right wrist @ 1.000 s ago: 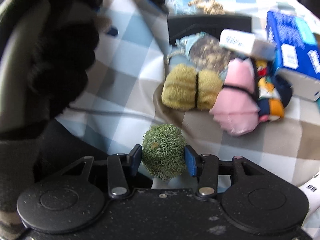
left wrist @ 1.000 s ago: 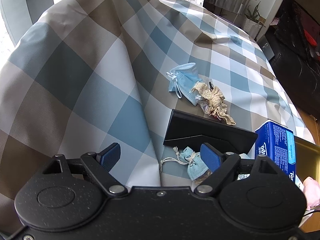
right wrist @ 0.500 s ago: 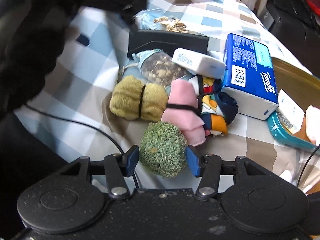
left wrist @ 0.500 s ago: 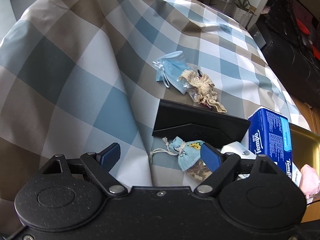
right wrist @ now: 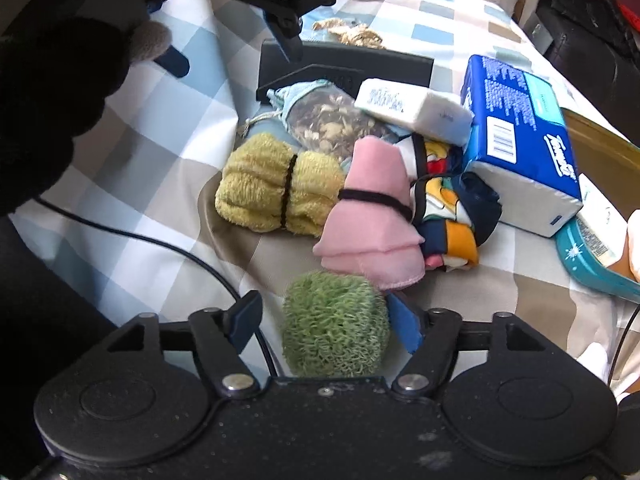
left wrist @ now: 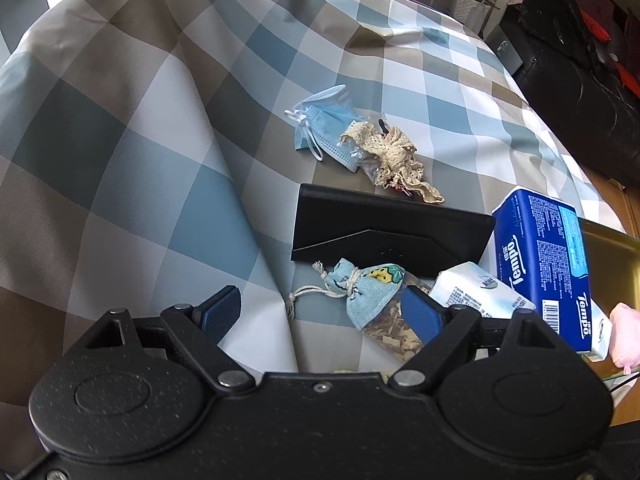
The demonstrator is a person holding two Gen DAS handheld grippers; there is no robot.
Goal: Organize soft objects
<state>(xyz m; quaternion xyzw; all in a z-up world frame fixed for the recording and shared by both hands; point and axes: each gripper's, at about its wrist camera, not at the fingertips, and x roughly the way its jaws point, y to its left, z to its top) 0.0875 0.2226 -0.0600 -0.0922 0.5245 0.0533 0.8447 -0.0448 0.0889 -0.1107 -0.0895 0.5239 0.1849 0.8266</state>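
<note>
**Soft things gathered on the checked cloth**

Checked cloth (left wrist: 160,128) in blue, tan and white covers the counter, rumpled into a long fold on one side. Out on the open cloth lie a blue face mask (left wrist: 324,120) and a scrap of cream lace (left wrist: 394,152) touching it. Nearer, a black folded case (left wrist: 384,236) lies flat, with a small blue drawstring sachet (left wrist: 360,292) against its near edge and a white tissue pack (left wrist: 476,292) just beside that. A blue Tempo tissue pack (left wrist: 548,264) sits toward the counter's edge, next to a gold tray (left wrist: 612,256).

The left tongs (left wrist: 320,314) stand wide with nothing gripped; one fingertip hangs over the sachet's lower end, the other over bare cloth.

The right tongs (right wrist: 324,322) have just been opening. A green curly scrubber ball (right wrist: 336,324) sits between their fingers: the right pad is at its side, the left pad stands clear of it, so the grip is released. Just beyond the ball lies a pink folded cloth (right wrist: 372,228) bound with a black band, touching a yellow towel roll (right wrist: 272,184) and a multicoloured printed cloth (right wrist: 452,216). A black cable (right wrist: 132,236) runs across the cloth near the counter's near edge.
</note>
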